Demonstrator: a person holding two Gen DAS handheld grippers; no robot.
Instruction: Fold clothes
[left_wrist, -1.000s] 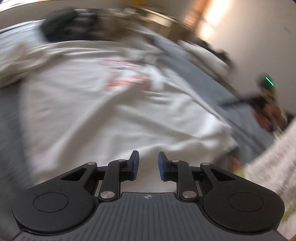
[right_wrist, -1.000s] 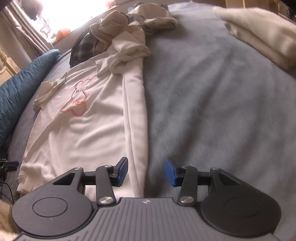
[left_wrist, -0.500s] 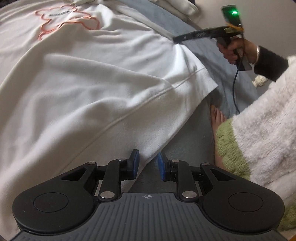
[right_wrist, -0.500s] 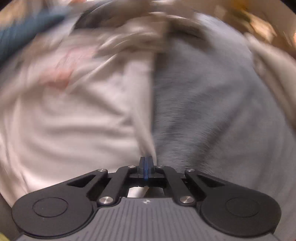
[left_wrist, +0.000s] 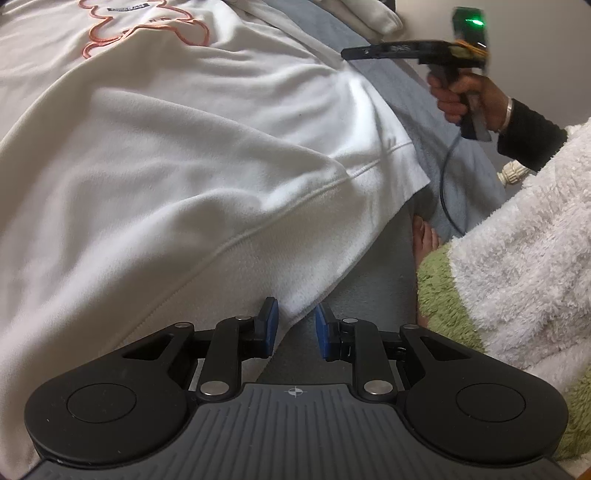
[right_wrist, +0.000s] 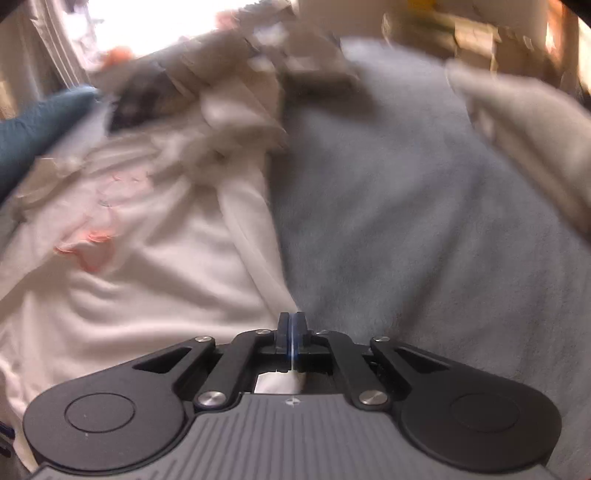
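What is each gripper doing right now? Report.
Left gripper: open, sweatshirt hem between its fingers, not clamped.
Right gripper: closed on the sweatshirt edge.

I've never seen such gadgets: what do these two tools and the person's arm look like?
Each hand-held gripper, left and right, has black linkage arms with silver rivets, round black discs, a ribbed grey base and blue finger pads. A black cable trails from the right one; the sleeve is dark under a fluffy white-green robe.

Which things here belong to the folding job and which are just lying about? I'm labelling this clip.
In the job:
white sweatshirt
left gripper, open at its hem
right gripper, shut on its side edge

Lying about:
clothes pile, blurred
cream cloth
teal pillow
grey bedcover
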